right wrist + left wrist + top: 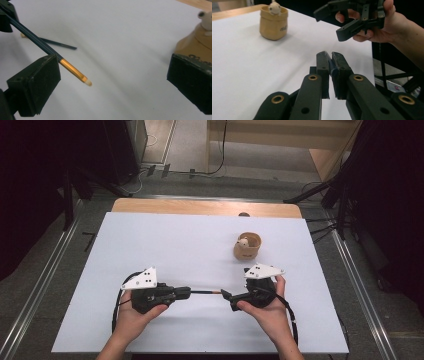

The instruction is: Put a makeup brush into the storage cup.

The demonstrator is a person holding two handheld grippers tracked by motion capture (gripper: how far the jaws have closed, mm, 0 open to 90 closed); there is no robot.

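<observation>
A dark blue pencil [205, 292] with a gold ferrule and a pale eraser tip [87, 82] hangs level over the white table. My left gripper [187, 292] is shut on its dark end; a sliver of blue [332, 72] shows between the closed jaws. My right gripper [226, 296] faces it from the right with its jaws wide open [328, 24]. The pencil's eraser end [72, 70] reaches into that gap, close beside one pad [37, 82], and neither pad presses on it.
A tan wooden cup [247, 246] with a small white figure [243, 241] in it stands beyond the right gripper. A second dark pencil [57, 44] lies flat on the white table [175, 245]. A wooden strip [200, 207] borders the far edge.
</observation>
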